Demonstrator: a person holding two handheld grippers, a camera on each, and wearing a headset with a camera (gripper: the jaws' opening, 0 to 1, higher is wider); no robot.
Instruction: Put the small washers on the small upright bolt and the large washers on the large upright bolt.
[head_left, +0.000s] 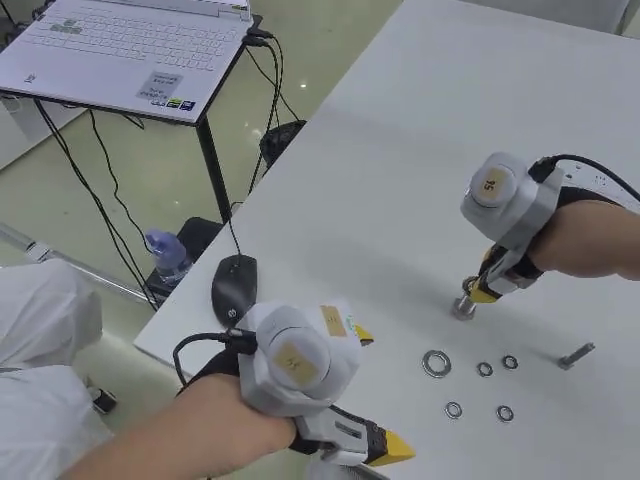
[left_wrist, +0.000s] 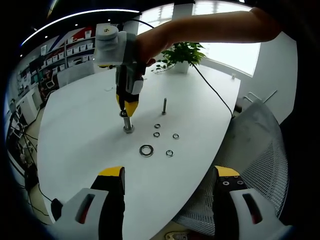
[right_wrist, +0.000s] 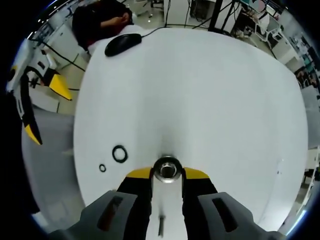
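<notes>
The large upright bolt (head_left: 463, 306) (left_wrist: 128, 126) stands on the white table (head_left: 420, 150). My right gripper (head_left: 478, 291) (right_wrist: 167, 173) is directly above it, shut on a large washer (right_wrist: 166, 168) (left_wrist: 123, 114) at the bolt's top. The small upright bolt (head_left: 577, 355) (left_wrist: 164, 106) stands to the right. Another large washer (head_left: 436, 363) (left_wrist: 146, 150) (right_wrist: 119, 153) and several small washers (head_left: 485, 369) (left_wrist: 157, 134) lie flat between the bolts and me. My left gripper (head_left: 380, 392) (left_wrist: 170, 175) is open and empty at the table's near edge.
A black mouse (head_left: 233, 288) (right_wrist: 122, 44) lies near the table's left edge. A laptop (head_left: 130, 45) sits on a side stand to the left, with cables and a bottle (head_left: 166, 255) on the floor. A mesh chair (left_wrist: 255, 145) is by the near edge.
</notes>
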